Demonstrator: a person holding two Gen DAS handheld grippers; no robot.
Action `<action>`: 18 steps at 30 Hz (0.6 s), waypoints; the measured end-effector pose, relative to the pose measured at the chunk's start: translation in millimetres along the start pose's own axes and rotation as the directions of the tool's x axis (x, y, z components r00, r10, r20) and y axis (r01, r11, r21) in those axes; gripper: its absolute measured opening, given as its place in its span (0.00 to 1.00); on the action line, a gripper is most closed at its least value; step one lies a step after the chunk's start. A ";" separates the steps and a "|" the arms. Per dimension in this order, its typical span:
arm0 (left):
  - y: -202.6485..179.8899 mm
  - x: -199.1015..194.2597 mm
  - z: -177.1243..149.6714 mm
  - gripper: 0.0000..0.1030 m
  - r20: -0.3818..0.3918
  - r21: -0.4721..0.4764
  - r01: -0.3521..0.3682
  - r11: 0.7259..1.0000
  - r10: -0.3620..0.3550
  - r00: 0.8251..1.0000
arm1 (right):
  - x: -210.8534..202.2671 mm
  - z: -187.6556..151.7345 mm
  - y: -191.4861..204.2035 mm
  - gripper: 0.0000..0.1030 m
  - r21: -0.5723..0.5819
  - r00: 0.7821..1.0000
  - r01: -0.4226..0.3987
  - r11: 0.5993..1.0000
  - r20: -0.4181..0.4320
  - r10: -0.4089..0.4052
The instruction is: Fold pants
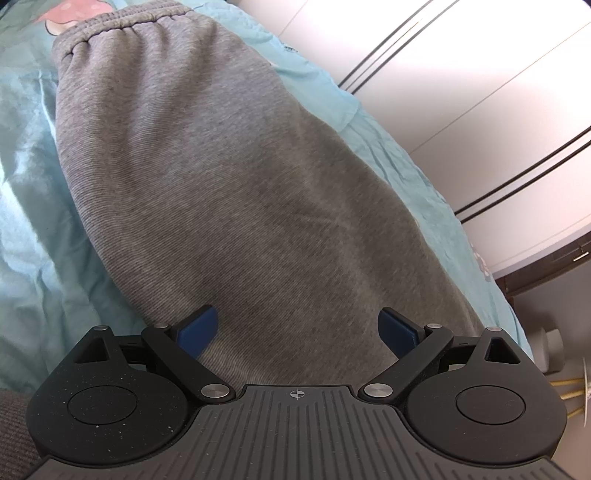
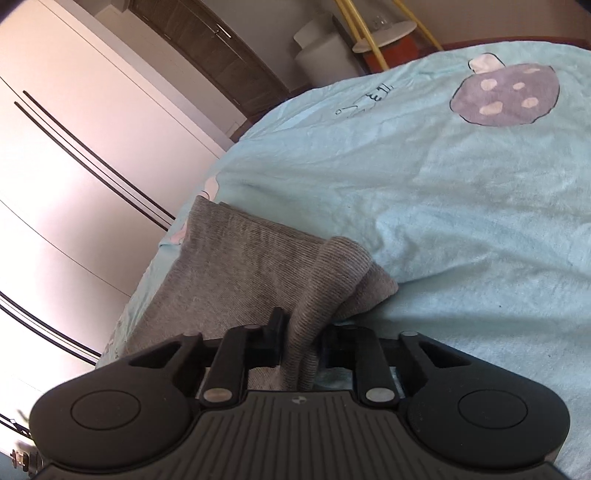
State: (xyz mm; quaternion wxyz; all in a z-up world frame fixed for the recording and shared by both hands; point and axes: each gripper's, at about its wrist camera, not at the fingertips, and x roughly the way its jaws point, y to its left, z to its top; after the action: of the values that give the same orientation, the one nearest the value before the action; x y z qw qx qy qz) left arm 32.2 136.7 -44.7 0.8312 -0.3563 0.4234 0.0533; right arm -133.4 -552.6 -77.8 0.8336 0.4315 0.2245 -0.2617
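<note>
Pants update: the grey ribbed-knit sweatpants (image 1: pixel 229 184) are lying flat on the bed, on top of a light blue cotton sheet (image 2: pixel 461 206) with cartoon mushroom prints. From the left view they look like one long smooth panel with the gathered elastic waistband (image 1: pixel 125 22) at the far end, so my guess is the legs are already stacked on each other lengthwise, though I can't see the layers well enough to swear by it.

Left claw (image 1: pixel 299 328) hangs just over the near part of the fabric, blue pads spread wide apart, gripping nothing. Right claw (image 2: pixel 301 339) is pinched tight on a bunched-up ridge of grey fabric near the cuff end (image 2: pixel 351 273), which is a bit rumpled.

So I'd say roughly halfway. Crosswise folds, cuff end toward the waistband, look like they're yet to come.
</note>
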 end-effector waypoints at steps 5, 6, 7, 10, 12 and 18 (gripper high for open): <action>0.0 0.1 -0.1 0.94 -0.001 0.000 -0.001 1.000 0.001 1.000 | -0.6 1.3 1.4 0.12 -0.016 1.000 -0.001 1.000 0.000 0.001; 0.1 -0.1 -0.2 0.94 -0.001 0.000 -0.001 1.000 0.001 1.000 | -0.9 1.2 1.3 0.12 -0.015 1.000 -0.002 1.000 0.000 0.002; 0.0 -0.2 -0.3 0.94 -0.001 0.000 -0.001 1.000 0.001 1.000 | -0.9 1.3 1.3 0.12 -0.017 1.000 0.000 1.000 0.000 0.000; 0.2 -0.4 -0.4 0.94 0.000 -0.001 0.000 1.000 0.000 1.000 | -2.3 -0.1 1.6 0.12 -0.022 1.000 0.002 1.000 0.007 -0.002; -0.1 -0.3 -0.5 0.94 0.000 -0.001 -0.001 1.000 0.001 1.000 | -1.2 -1.4 1.6 0.12 -0.012 1.000 -0.002 1.000 0.011 0.002; 1.3 -1.6 -1.4 0.94 0.003 -0.012 0.003 1.000 -0.002 1.000 | -13.7 -2.0 2.7 0.10 -0.002 0.997 -0.057 0.998 0.052 0.057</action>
State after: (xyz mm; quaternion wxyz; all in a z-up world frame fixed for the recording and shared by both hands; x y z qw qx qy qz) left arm 29.7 137.1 -44.8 0.8298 -0.3617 0.4213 0.0554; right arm -142.4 -546.2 -69.0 0.8465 0.4304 0.1904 -0.2490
